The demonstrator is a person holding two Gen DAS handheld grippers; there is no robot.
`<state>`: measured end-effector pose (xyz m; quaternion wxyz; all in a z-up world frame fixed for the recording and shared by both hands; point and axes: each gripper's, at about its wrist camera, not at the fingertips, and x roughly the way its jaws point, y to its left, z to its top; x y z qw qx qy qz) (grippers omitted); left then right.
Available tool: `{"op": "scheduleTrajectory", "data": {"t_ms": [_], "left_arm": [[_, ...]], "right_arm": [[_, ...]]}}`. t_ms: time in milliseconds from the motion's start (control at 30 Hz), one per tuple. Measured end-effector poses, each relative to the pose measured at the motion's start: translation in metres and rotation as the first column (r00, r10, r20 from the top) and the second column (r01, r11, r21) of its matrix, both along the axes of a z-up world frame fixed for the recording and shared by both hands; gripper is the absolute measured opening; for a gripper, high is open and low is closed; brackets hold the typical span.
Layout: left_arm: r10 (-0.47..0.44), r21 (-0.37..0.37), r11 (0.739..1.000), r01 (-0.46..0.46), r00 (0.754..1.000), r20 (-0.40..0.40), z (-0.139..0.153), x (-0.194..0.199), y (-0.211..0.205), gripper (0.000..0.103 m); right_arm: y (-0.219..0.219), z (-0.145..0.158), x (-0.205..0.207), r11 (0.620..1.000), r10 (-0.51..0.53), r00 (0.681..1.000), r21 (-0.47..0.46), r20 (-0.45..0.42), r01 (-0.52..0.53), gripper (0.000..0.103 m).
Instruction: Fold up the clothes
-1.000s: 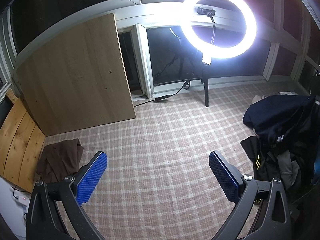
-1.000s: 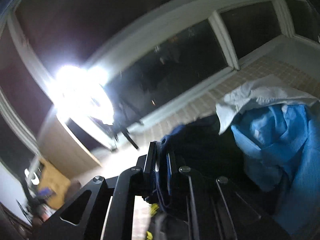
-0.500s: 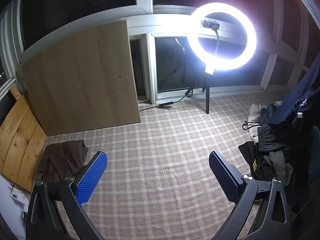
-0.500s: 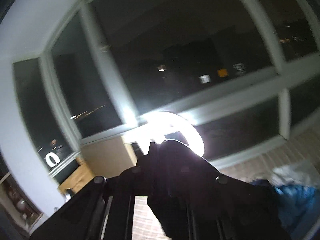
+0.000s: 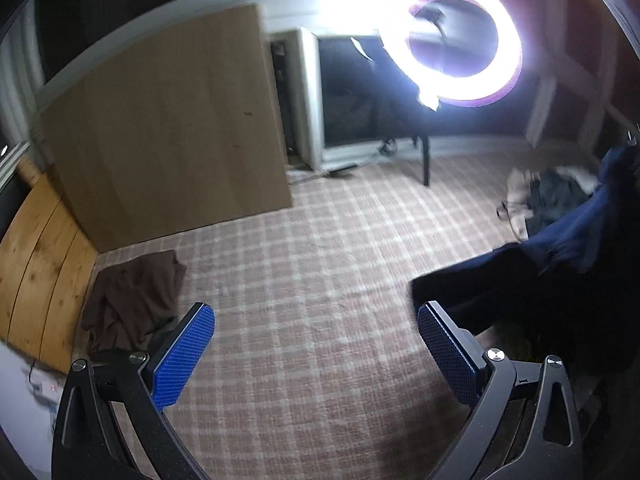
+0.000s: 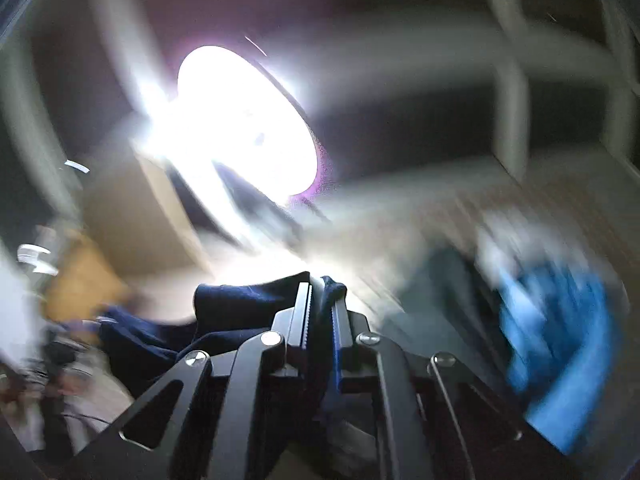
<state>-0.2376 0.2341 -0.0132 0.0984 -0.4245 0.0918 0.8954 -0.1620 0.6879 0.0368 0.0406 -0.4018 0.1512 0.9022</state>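
My right gripper (image 6: 322, 292) is shut on a fold of a dark navy garment (image 6: 240, 312), which bunches over its left side and hangs down. In the left wrist view the same navy garment (image 5: 560, 248) stretches in from the right edge, lifted off the pile, its dark lower end near my right-hand fingertip. My left gripper (image 5: 316, 344) is open above the checked cloth (image 5: 312, 280), nothing between its blue pads (image 5: 180, 356).
A crumpled brown garment (image 5: 132, 300) lies at the left by the wooden boards (image 5: 40, 264). A pile of clothes (image 5: 552, 196) sits at the right, with a blue garment (image 6: 560, 344) blurred beside it. A lit ring light (image 5: 452, 36) on a stand is at the back, and a leaning wooden panel (image 5: 168, 132).
The right gripper has swung with the navy garment, pulling it up and out from the pile toward the middle of the cloth. The left gripper has drifted slightly, still open.
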Motion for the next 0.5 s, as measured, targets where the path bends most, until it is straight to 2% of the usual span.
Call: {"op": "scheduleTrajectory", "data": {"t_ms": [67, 133, 200, 233, 267, 367, 467, 500], "left_arm": [[-0.062, -0.024, 0.998, 0.062, 0.998, 0.025, -0.011, -0.005, 0.021, 0.102], [-0.135, -0.038, 0.99, 0.137, 0.989, 0.055, -0.024, -0.008, 0.045, 0.102], [-0.227, -0.039, 0.972, 0.231, 0.97, 0.085, -0.04, -0.007, 0.072, 0.102], [-0.269, -0.037, 0.961, 0.274, 0.958, 0.095, -0.047, -0.006, 0.084, 0.102], [-0.319, -0.043, 0.945, 0.325, 0.942, 0.105, -0.056, -0.006, 0.1, 0.102], [-0.42, -0.071, 0.899, 0.431, 0.898, 0.132, -0.081, -0.01, 0.137, 0.102], [-0.51, -0.092, 0.844, 0.529, 0.844, 0.166, -0.11, -0.017, 0.176, 0.102], [-0.528, -0.107, 0.828, 0.55, 0.83, 0.177, -0.122, -0.021, 0.188, 0.102]], "right_arm": [[0.014, -0.045, 0.007, 0.997, -0.078, 0.99, 0.005, 0.116, 0.078, 0.009], [0.014, -0.066, 0.036, 0.995, -0.097, 0.986, 0.025, 0.136, 0.094, 0.018], [-0.001, -0.075, 0.061, 0.996, -0.082, 0.99, 0.053, 0.118, 0.077, 0.042], [-0.007, -0.077, 0.071, 0.995, -0.073, 0.992, 0.072, 0.108, 0.065, 0.045], [-0.017, -0.077, 0.08, 0.993, -0.063, 0.993, 0.104, 0.096, 0.052, 0.05], [-0.044, -0.074, 0.1, 0.977, -0.043, 0.995, 0.214, 0.085, 0.024, 0.052], [-0.062, -0.074, 0.112, 0.983, -0.016, 0.999, 0.183, 0.051, 0.007, 0.079], [-0.064, -0.082, 0.109, 0.983, -0.017, 0.997, 0.185, 0.07, 0.004, 0.079]]}}
